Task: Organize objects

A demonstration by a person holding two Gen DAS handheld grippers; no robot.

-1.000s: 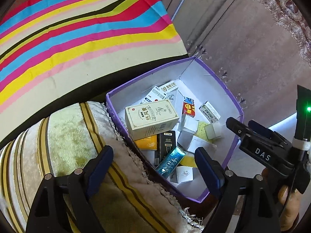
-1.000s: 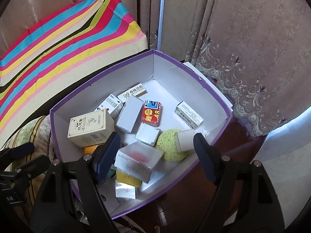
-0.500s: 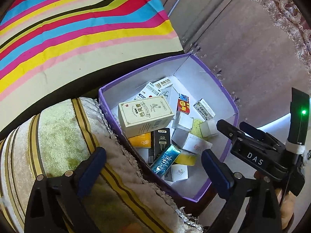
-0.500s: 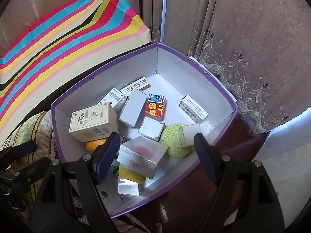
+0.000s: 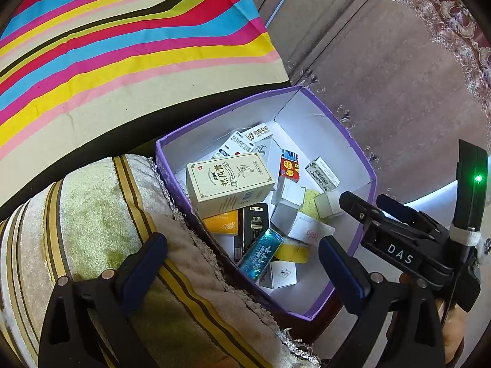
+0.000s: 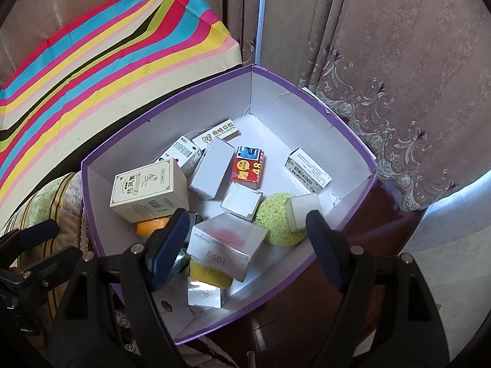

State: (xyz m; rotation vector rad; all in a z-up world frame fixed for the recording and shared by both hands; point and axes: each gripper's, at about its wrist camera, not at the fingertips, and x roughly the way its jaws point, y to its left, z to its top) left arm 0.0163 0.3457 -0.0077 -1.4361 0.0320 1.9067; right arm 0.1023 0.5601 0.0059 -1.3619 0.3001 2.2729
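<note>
A purple-rimmed white box (image 6: 346, 214) (image 5: 362, 165) holds several small cartons, a cream carton (image 6: 147, 190) (image 5: 227, 184), a red carton (image 6: 248, 168), a green sponge ball (image 6: 276, 220), a yellow sponge (image 5: 291, 251) and a blue foil packet (image 5: 260, 253). My left gripper (image 5: 242, 266) is open and empty above the box's near left edge. My right gripper (image 6: 245, 245) is open and empty above the box's near side. The right gripper's body also shows in the left wrist view (image 5: 396, 239).
A striped cushion (image 5: 107, 245) lies against the box's left side. A bright striped cloth (image 5: 122, 36) covers furniture behind. Brown patterned curtains (image 6: 383, 61) hang behind and right of the box. Dark wood (image 6: 307, 306) shows under the box's near right edge.
Both grippers have pulled back and up from the box, which looks smaller and farther. Both stay open and empty; the box's contents have not moved.
</note>
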